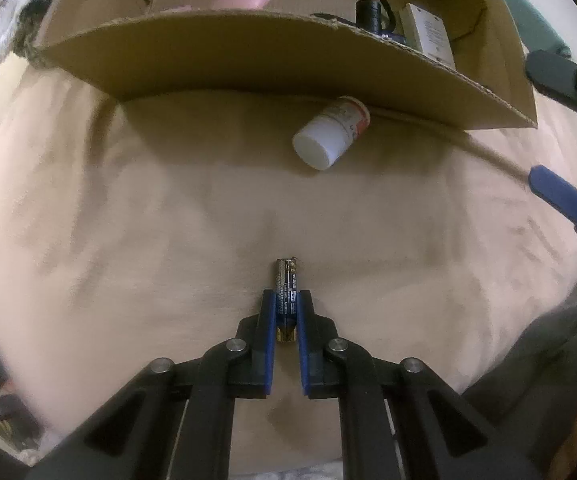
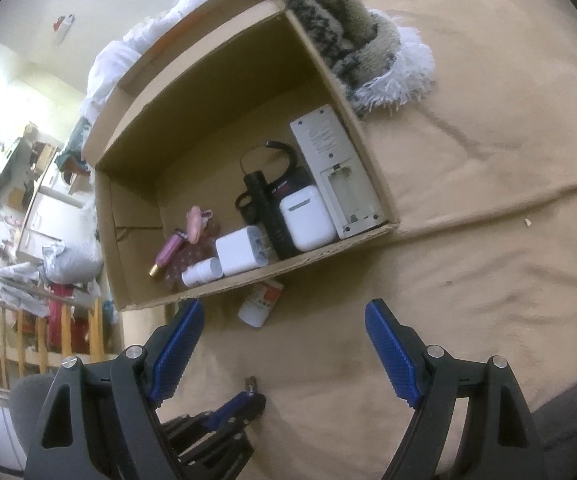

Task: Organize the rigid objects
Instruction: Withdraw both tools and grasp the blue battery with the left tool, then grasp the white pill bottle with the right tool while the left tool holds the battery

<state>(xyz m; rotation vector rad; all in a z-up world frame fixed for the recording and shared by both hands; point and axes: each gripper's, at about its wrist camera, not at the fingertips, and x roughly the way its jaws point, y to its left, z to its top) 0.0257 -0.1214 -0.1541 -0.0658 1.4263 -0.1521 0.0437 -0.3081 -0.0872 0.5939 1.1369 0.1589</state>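
1. Left wrist view: left gripper (image 1: 287, 300) has its fingers pinching a battery (image 1: 286, 280) lengthwise; gold end sits back btwn the pads, other end sticks out fwd. Can't tell whether the battery is lifted or touching the bed cover (image 1: 128, 220).
2. Same view: cardboard box (image 1: 248, 52) stands ahead toward the far edge of the bed, near wall facing the camera. A white pill bottle (image 1: 330, 134) lies on its side on the cover, just beside that wall, cap pointing at the camera.
3. Same view: right gripper's blue finger (image 1: 560, 196) shows at the right margin, nothing on it.
4. Right wrist view: right gripper (image 2: 284, 356) hovers over the cover w/ fingers spread wide, empty. Pill bottle (image 2: 262, 304) lies ahead of it, outside the box, up against the near wall.
5. Same view: inside the box (image 2: 368, 148) are a remote (image 2: 334, 168), earbud case (image 2: 306, 220), white charger (image 2: 240, 254), black torch (image 2: 266, 216), small white bottle (image 2: 202, 272), pink bits. A fringed rug (image 2: 352, 44) is bunched by the far corner.
6. Same view: left gripper (image 2: 248, 396) w/ the battery shows low btwn the right fingers.
7. Step in hand, my guess: battery grabbed, about to go to the box.
8. Next move probably needs: lift clear of the near wall, carry fwd over the rim, let go in free floor space. Pill bottle looks like the last loose item; right gripper is placed well for it.
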